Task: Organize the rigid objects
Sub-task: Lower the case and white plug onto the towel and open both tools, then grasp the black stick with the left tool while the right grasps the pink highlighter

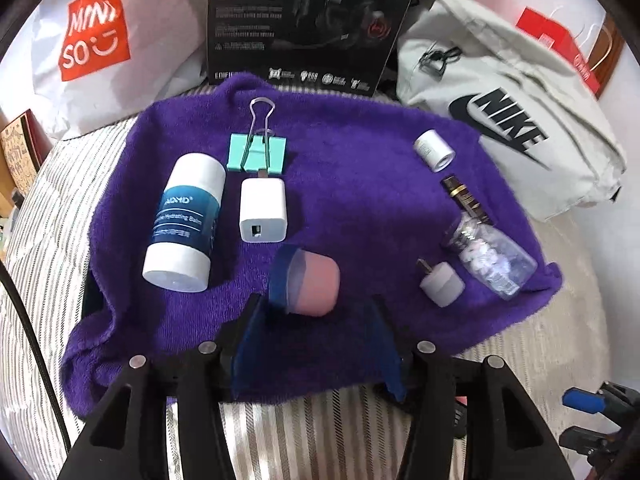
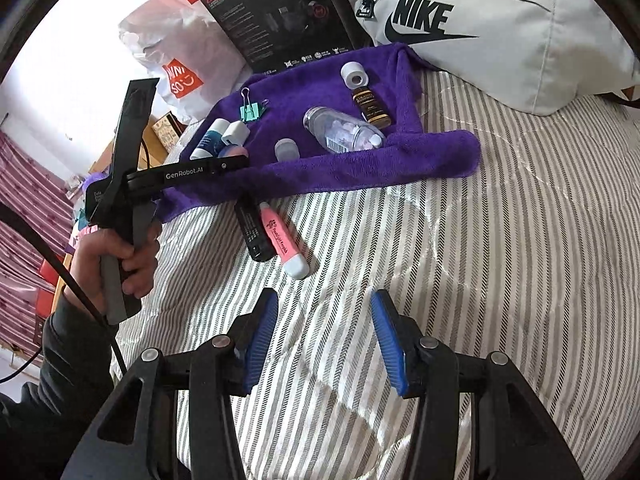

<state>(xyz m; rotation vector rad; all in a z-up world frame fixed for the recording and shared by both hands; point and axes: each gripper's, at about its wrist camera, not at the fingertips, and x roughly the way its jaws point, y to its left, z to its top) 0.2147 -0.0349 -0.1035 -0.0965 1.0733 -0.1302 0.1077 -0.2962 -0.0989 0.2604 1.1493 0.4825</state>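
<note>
NIKE on the grey bag point(image 1: 520, 92), MINISO on the white bag point(image 1: 96, 32).

Both pictures are bright with soft daylight. The round lens bends everything near the edges, and the corners go black. Shiny stripes on the bed cover point(image 2: 460, 240) catch white glare. The purple towel point(image 1: 360, 184) looks a bit fuzzy, and shadows under things are soft and small
</note>
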